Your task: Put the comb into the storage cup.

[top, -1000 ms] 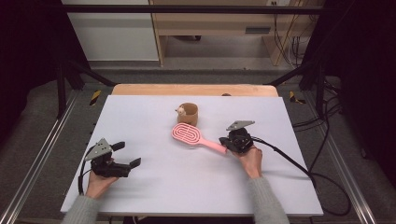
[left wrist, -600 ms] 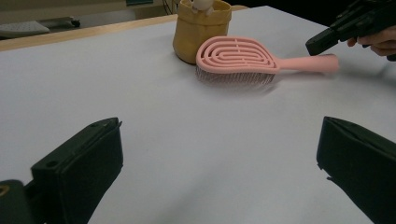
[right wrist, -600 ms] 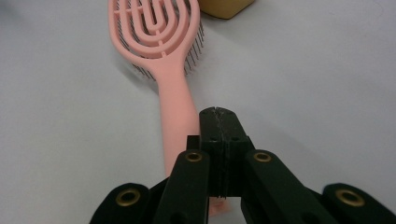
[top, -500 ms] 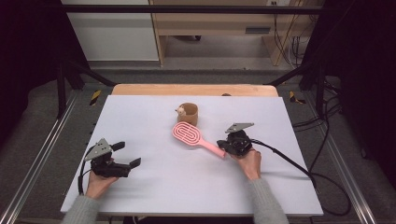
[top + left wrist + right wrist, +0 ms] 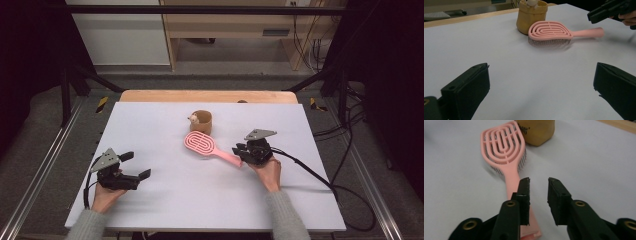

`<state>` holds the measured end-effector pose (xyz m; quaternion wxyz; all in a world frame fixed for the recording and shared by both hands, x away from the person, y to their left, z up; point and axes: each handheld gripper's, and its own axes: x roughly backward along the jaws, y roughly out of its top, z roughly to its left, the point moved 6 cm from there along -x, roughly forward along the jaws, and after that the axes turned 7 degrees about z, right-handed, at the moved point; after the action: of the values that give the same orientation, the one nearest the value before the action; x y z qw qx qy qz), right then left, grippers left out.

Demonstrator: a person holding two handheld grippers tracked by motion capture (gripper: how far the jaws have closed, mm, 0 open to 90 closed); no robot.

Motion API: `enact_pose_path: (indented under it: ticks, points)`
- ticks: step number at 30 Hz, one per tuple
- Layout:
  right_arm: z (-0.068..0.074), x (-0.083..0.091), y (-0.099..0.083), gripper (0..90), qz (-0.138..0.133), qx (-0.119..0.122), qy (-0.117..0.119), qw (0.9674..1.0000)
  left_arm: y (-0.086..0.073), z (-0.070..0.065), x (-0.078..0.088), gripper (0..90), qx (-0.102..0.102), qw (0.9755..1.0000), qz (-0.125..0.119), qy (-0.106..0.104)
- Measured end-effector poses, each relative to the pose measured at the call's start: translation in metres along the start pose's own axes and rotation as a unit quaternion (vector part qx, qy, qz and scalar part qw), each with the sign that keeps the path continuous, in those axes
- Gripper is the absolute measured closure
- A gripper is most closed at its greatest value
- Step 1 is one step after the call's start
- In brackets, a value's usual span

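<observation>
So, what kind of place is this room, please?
Probably a lab or workshop set up for recording: a white table framed by metal rails, cables trailing across the floor, and plain wooden furniture behind.

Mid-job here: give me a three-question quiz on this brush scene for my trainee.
1. True or false: the pink hairbrush lies bristles down on the table.
2. What stands just behind the brush head? A) yellow-brown cup B) red box C) glass bottle
3. Do the right gripper pads clamp the brush handle?

Key: 1 true. 2 A. 3 No: its jaws have just been opening, with the handle beside and under one jaw, not between them.
</observation>
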<state>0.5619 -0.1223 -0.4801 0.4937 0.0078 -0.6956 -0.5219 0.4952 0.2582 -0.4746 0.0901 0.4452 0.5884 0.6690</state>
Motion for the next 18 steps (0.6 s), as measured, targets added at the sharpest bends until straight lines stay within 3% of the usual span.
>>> enact_pose_path:
  ticks: [3,9,14,18]
  points:
    - [0.000,0.005,0.004,58.5,-0.017,0.002,0.000,0.9999,0.000,0.000,0.000,0.4,0.000,1.0000,0.000,0.000]
    - [0.001,0.020,0.014,32.9,-0.069,0.004,0.004,0.9976,0.000,0.000,0.000,0.4,-0.001,1.0000,0.000,0.000]
    - [-0.001,0.028,0.019,17.6,-0.088,-0.006,0.002,0.9961,0.000,0.000,0.000,0.4,-0.001,1.0000,0.000,0.000]
    - [-0.003,0.032,0.023,10.3,-0.097,-0.012,0.004,0.9952,0.000,0.000,-0.001,0.4,-0.001,1.0000,0.002,0.000]
